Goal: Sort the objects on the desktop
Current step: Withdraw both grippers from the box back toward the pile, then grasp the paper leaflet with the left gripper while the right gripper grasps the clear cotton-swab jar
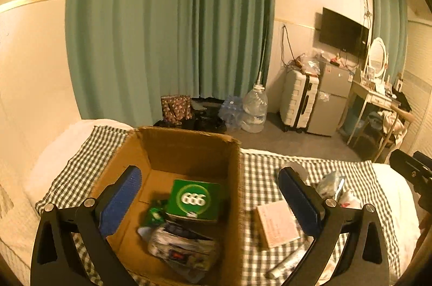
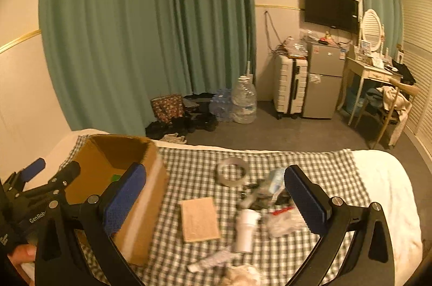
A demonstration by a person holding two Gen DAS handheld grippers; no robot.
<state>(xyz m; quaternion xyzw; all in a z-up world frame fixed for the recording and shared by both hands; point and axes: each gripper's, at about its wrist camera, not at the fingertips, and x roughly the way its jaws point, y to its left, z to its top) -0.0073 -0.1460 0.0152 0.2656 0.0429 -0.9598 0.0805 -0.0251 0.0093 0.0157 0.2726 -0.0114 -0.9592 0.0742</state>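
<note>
We see the left gripper point(image 1: 210, 194) spread wide and empty above the cardboard box point(image 1: 235, 178), which holds a green 666 carton point(image 1: 194, 201). The right gripper point(image 2: 213, 194), equally wide and empty, hangs over the checked cloth point(image 2: 189, 164), where a tape roll point(image 2: 232, 172), tan card point(image 2: 199, 219) and white bottle point(image 2: 245, 229) lie beside the box.

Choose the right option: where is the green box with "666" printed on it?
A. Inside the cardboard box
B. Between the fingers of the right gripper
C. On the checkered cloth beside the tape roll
A: the green box lies on the floor of the cardboard box, among other packets.
</note>
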